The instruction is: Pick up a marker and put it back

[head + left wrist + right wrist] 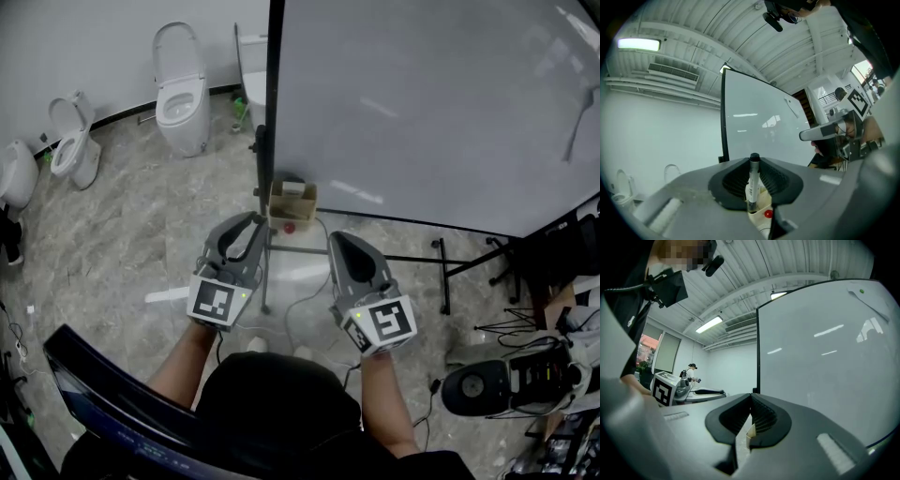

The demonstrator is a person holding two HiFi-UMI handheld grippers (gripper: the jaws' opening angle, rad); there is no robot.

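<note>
Head view: we hold the left gripper (pixel 249 225) and right gripper (pixel 341 246) level before a large white whiteboard (pixel 441 103), near a small open cardboard box (pixel 292 204) on the grey marbled floor (pixel 141 216), with white ceramic toilets (pixel 181 94) beyond. Left gripper view: its jaws pinch an upright white, black-capped marker (pixel 752 180); we judge pick-up done, and the next move calls for lowering it back into the box. Right gripper view: jaws pressed together, empty.
</note>
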